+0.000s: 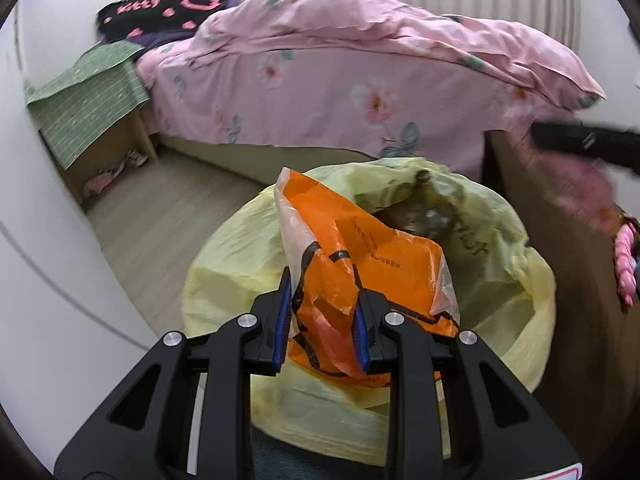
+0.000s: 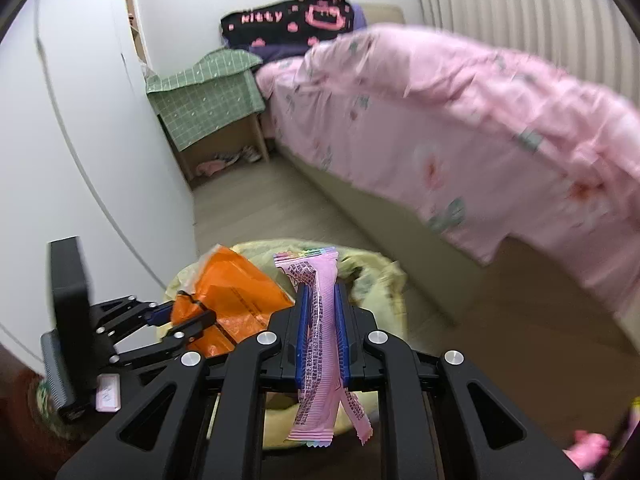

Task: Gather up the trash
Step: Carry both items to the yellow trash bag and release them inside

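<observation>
Left tongs: my left gripper (image 1: pixel 322 312) is nearest the lens, its blue pads clamped on a crumpled orange plastic bag (image 1: pixel 360 264), which hangs over the mouth of the yellow bin liner (image 1: pixel 516 280).
Right tongs: my right gripper (image 2: pixel 322 328) pinches a pink snack wrapper (image 2: pixel 320 344) upright between its pads, the tails dangling below; it sits just short of the liner's near rim.
Trash so far: dark clumped rubbish already lies deep in the liner.
Step in hand: I judge both pieces are ready to drop. I'd bring the orange bag lower into the opening before letting go, since it is light and springy and could catch on the rim or puff back out.
Order: I'd release the left first, then carry the wrapper forward over the mouth so the two tongs don't crowd each other.
Risk: the liner's edge is slack and folded, so a careless nudge could collapse the opening.
Writing, left to right: "Kitty" in pink on the black blanket (image 1: pixel 160 4) at the head of the bed; small print on the orange bag and dense dark print on the wrapper, both too fine to read.
</observation>
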{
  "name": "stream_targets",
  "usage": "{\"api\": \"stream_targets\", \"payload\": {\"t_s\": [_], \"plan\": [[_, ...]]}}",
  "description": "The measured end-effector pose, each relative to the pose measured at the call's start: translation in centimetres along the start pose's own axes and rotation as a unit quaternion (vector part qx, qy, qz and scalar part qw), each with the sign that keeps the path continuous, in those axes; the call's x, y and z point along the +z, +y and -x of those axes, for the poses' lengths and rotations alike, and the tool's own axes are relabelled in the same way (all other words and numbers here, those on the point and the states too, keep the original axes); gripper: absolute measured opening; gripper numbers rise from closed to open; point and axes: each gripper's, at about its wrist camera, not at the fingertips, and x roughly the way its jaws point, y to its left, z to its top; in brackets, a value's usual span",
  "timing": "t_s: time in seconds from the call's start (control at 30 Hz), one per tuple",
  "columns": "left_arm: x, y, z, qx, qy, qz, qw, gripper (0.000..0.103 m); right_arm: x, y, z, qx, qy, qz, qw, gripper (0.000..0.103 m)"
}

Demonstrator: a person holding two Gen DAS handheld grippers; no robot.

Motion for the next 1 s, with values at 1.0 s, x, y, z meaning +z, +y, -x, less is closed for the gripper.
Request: {"api": "stream_targets", "payload": {"t_s": [1.0], "plan": [[1.6, 3.3, 1.7, -0.083, -0.016, 0.122, 0.9889, 0.059, -2.5, -2.7, -1.5, 0.002, 0.015, -0.071, 0.997, 0.039]]}}
